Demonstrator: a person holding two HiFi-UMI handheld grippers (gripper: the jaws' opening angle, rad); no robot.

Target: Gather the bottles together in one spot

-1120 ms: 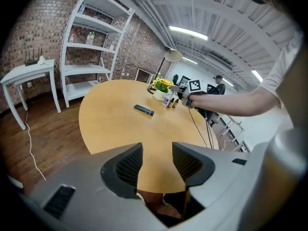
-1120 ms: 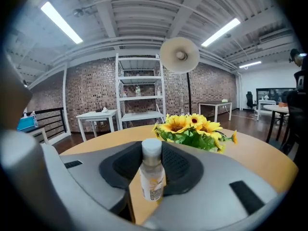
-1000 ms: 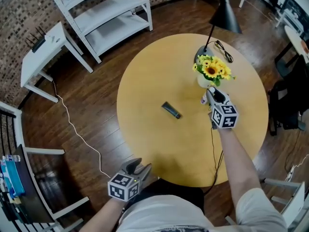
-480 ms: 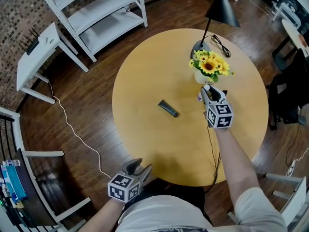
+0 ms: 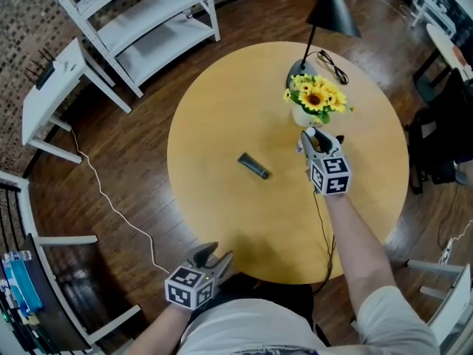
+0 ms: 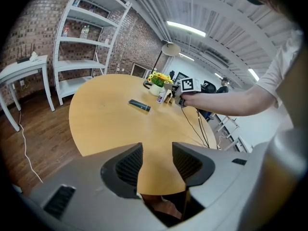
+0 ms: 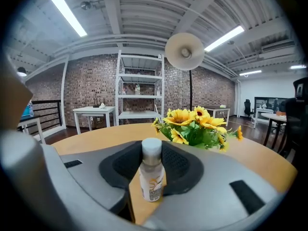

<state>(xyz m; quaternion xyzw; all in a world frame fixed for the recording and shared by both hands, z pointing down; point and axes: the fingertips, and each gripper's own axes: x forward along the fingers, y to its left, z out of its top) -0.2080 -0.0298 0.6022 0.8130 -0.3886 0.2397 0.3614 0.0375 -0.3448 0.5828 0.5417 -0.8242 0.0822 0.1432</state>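
My right gripper point(image 7: 152, 176) is shut on a small clear bottle point(image 7: 151, 172) with a white cap, held upright between its pads. In the head view that gripper point(image 5: 313, 140) sits just in front of the sunflower vase point(image 5: 304, 115). In the left gripper view, two more small bottles point(image 6: 160, 96) point(image 6: 168, 96) stand on the round wooden table point(image 5: 222, 109) beside the vase. A dark tube-shaped bottle point(image 5: 253, 166) lies flat near the table's middle. My left gripper point(image 5: 209, 256) hangs open and empty over the table's near edge.
A black lamp point(image 5: 330, 9) stands behind the sunflowers point(image 5: 314, 98), and its cable point(image 5: 323, 220) runs across the table to the near edge. A white shelf unit point(image 5: 140, 21) and a white side table point(image 5: 55, 87) stand on the wood floor at the left.
The head view has drifted a little, so everything sits slightly further left in it. Neither gripper has visibly moved against the table, and the bottle stays in the right jaws.
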